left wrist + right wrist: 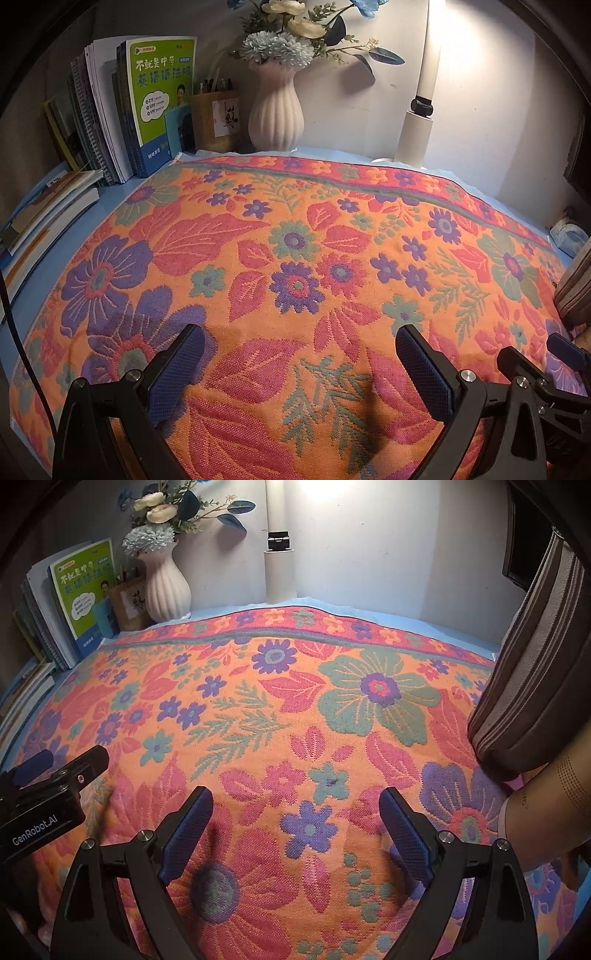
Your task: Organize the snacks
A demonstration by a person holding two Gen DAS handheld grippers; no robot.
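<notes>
No snack shows plainly in either view. A floral orange, red and purple cloth (295,240) covers the desk. My left gripper (301,339) hovers low over its near part, open, with only cloth between the blue pads. My right gripper (295,801) is open too, over bare cloth (332,701). The two sit side by side: the right gripper (535,350) shows at the lower right of the left wrist view, and the left gripper (70,757) at the left edge of the right wrist view.
Upright books (159,99), a wooden pen holder (214,118) and a white ribbed vase (275,110) of flowers line the back left. A white lamp post (421,122) stands at the back. Striped brown fabric (535,683) hangs at right, above an unclear pale beige thing (546,812).
</notes>
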